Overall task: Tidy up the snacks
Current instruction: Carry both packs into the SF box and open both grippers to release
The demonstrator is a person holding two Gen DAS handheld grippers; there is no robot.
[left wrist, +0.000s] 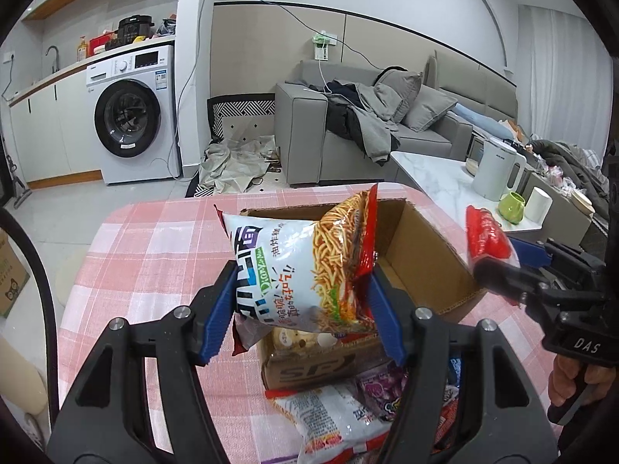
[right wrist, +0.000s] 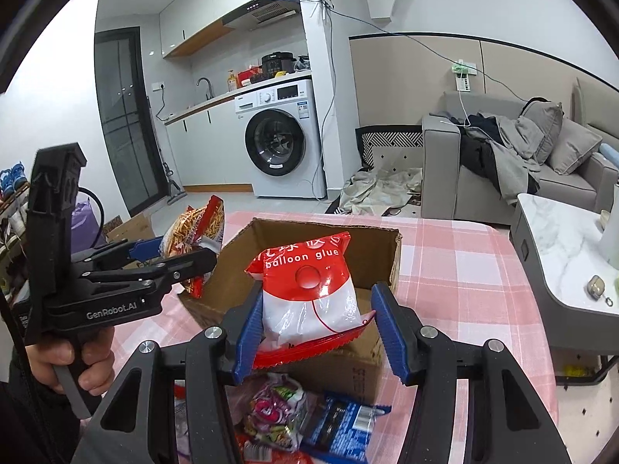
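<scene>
The job looks barely begun. The cardboard box [left wrist: 421,255] sits open on the pink checked tabletop [left wrist: 154,247], and what I can see of its inside is bare — though both packets I carry hide part of its floor, so I cannot swear to that. Near me, on the tabletop in front of the box, several snacks lie loose: a white noodle packet [left wrist: 332,413], a purple packet [left wrist: 383,390], a blue packet [right wrist: 344,425] and a pink-and-green one [right wrist: 271,413]. All of those are left to go in.

My left claw [left wrist: 301,305] is partly closed on the white-and-red noodle packet [left wrist: 305,266], its blue pads pressing the packet's two sides, so it is gripped and lifted off the tabletop. It hangs over the near left part of the box, above the opening rather than inside it.

My right claw [right wrist: 317,324] is partly closed as well. The red-and-white "balloon glue" packet [right wrist: 309,290] stands between its pads; the left pad clearly touches it, the right pad seems to meet only the crimped bottom edge. It is held up over the near wall of the box, not yet lowered.

By my judgement, both packets are about to be dropped in — then the loose ones follow.
</scene>
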